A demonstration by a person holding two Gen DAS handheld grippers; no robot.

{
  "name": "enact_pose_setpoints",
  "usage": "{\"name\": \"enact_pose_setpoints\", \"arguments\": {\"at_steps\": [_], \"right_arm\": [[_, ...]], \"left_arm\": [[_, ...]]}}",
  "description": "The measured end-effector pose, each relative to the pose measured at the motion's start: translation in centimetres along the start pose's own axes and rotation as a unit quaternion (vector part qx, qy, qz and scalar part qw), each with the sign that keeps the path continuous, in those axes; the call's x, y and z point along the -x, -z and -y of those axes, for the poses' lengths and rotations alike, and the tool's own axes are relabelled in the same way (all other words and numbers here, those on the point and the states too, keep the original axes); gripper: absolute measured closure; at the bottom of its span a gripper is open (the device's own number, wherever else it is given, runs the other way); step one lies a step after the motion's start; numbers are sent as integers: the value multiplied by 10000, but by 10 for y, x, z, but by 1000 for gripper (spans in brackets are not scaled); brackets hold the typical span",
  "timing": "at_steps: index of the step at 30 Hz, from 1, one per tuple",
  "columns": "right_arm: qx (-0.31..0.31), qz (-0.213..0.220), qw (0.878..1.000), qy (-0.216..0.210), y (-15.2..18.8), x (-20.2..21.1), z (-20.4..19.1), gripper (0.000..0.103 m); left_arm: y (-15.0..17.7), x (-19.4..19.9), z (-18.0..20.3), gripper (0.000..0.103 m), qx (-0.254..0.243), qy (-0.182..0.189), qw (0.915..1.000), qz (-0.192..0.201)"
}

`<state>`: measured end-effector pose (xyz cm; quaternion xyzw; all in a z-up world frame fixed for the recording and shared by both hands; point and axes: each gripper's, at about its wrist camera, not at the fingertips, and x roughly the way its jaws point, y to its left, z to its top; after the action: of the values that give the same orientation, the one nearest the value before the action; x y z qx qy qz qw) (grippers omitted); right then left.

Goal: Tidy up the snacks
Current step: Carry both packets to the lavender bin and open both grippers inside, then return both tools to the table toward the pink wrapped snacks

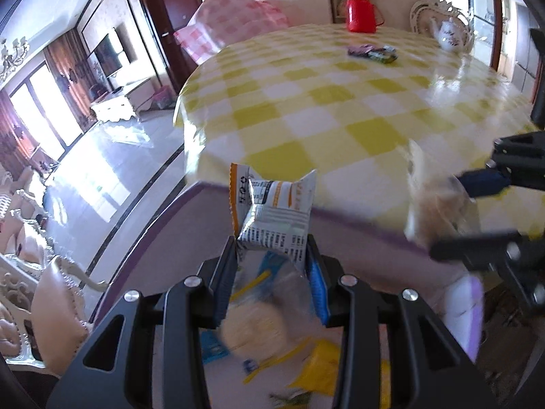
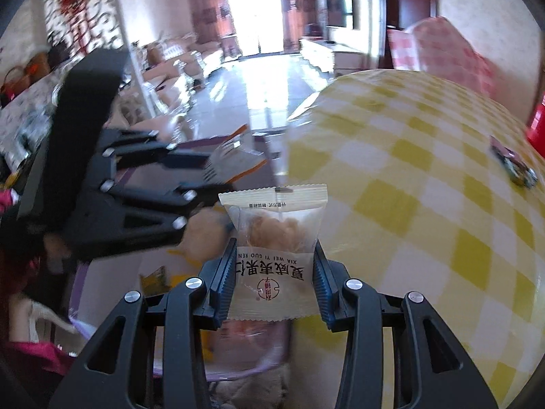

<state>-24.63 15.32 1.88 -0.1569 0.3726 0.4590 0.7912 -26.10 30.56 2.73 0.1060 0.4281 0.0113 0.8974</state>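
Note:
My left gripper (image 1: pixel 272 259) is shut on a white and orange snack packet (image 1: pixel 274 214), held above a purple-rimmed box (image 1: pixel 357 228) with several snack packets inside (image 1: pixel 252 327). My right gripper (image 2: pixel 274 269) is shut on a clear and cream snack packet (image 2: pixel 276 238) with pale pieces inside, held over the same box beside the table edge. The right gripper shows in the left wrist view (image 1: pixel 477 204), blurred. The left gripper shows in the right wrist view (image 2: pixel 211 170) with its packet. Two more snack packets (image 1: pixel 373 51) lie far across the yellow checked table (image 1: pixel 340 109).
A red flask (image 1: pixel 361 8) and a white teapot (image 1: pixel 451 35) stand at the table's far edge. A pink checked covered chair (image 1: pixel 231 30) stands behind the table. Glossy floor and sofas lie to the left. The box sits at the table's near edge.

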Motion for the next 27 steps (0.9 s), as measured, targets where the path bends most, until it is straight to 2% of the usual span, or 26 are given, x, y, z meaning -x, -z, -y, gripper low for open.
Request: {"name": "enact_pose_setpoints", "arguments": {"at_steps": [5, 6, 7, 8, 9, 11, 13, 14, 18, 22, 25, 27], "right_arm": [[427, -178, 9978, -474, 7, -13, -37, 58], [482, -193, 9969, -593, 7, -13, -41, 56], [492, -200, 9963, -681, 7, -12, -42, 42], [455, -153, 9964, -705, 5, -10, -36, 29], [349, -22, 9970, -686, 4, -3, -30, 28], [156, 125, 9979, -623, 1, 7, -15, 27], [-136, 331, 9987, -368, -1, 21, 12, 27], [-263, 406, 9986, -223, -1, 26, 26, 27], [-998, 566, 9914, 637, 10, 49, 96, 27], [-1623, 544, 9752, 1400, 31, 69, 166, 24], [-2135, 545, 9602, 1716, 53, 85, 224, 24], [-2576, 548, 9472, 1827, 68, 91, 266, 24]], "left_arm": [[23, -4, -15, 59, -46, -139, 9994, -300], [27, -6, -20, 50, -39, -139, 9991, -400], [28, -7, -23, 34, 5, -182, 9989, -434], [29, -6, -28, 26, 108, -326, 9986, -390], [29, -3, -35, 17, 264, -498, 9979, -308], [22, -1, -43, 13, 486, -617, 9966, -246], [10, 2, -46, 7, 712, -708, 9949, -88], [0, 4, -45, 7, 847, -639, 9943, 69], [-59, -3, -15, 2, 1222, 138, 9911, 510], [-124, -37, 41, 2, 1231, 937, 9867, 508], [-169, -66, 87, 2, 1151, 1239, 9839, 569], [-193, -86, 116, 2, 1101, 1256, 9838, 653]]}}
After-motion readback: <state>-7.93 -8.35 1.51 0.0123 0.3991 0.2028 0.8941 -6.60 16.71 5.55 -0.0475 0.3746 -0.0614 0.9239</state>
